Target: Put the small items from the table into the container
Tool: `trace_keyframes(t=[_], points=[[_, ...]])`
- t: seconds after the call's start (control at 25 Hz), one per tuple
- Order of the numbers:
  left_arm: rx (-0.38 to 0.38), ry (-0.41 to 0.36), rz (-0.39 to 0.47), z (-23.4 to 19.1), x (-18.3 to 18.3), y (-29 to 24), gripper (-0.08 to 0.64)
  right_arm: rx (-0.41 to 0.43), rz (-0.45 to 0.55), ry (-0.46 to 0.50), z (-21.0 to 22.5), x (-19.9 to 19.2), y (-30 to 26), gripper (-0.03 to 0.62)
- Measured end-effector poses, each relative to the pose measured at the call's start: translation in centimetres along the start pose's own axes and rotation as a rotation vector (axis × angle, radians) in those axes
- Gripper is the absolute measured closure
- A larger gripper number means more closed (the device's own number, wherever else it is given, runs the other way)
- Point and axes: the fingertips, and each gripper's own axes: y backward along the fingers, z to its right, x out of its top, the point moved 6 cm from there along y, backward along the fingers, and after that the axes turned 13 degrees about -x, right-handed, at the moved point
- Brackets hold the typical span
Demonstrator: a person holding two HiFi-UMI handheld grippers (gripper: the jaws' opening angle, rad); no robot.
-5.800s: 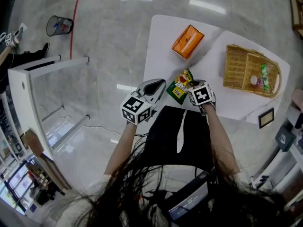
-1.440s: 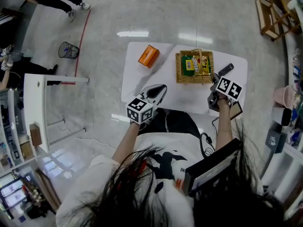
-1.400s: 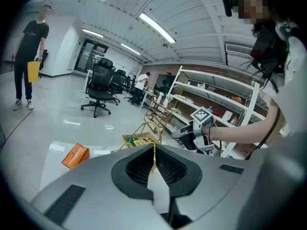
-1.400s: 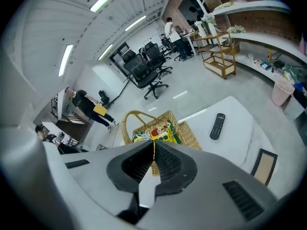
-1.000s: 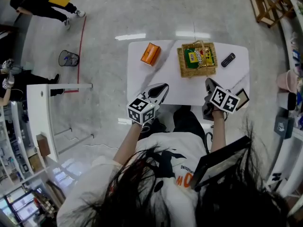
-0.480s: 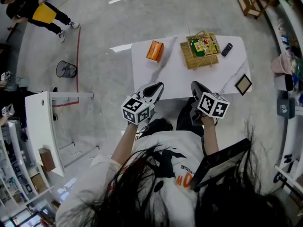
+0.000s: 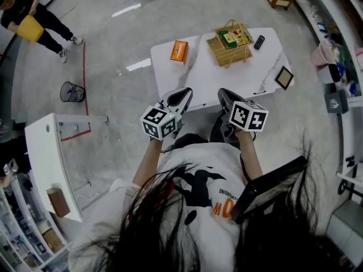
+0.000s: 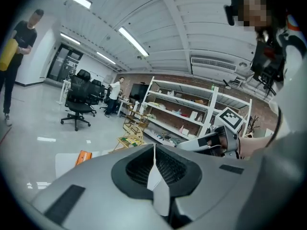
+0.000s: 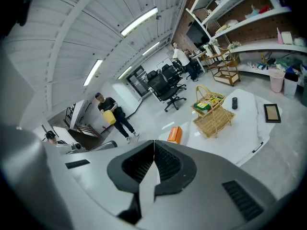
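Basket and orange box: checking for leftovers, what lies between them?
Only bare table between basket and box, shown in the head view.

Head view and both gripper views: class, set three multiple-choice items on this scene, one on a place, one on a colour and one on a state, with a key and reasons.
1. Where does the black remote lie?
A. on the table, beside the basket
B. inside the basket
C. on the floor

2. What colour is the box left of the basket?
A. blue
B. orange
C. white

3. How do the left tool and the right tool stand?
A. both open
B. both shut, nothing between the jaws
C. the right one shut on a packet

Key:
1 A: the remote rests on bare tabletop just right of the basket.
2 B: the box is plainly orange against the white table.
3 B: each gripper view shows its jaws together with nothing between them.
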Motion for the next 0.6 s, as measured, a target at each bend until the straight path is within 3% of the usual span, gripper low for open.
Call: trace_keyframes(t=[0.32, 0.6], points=[[-0.024, -0.035, 0.066, 3.1, 0.6, 1.7, 0.554, 0.009, 0.018, 0.027, -1.3, -2.5, 3.2, 0.578], [-0.034, -0.039, 0.069, 4.6, -0.1, 1.6, 0.554, 0.008, 0.025, 0.085, -1.5, -3.3, 5.0, 0.578]])
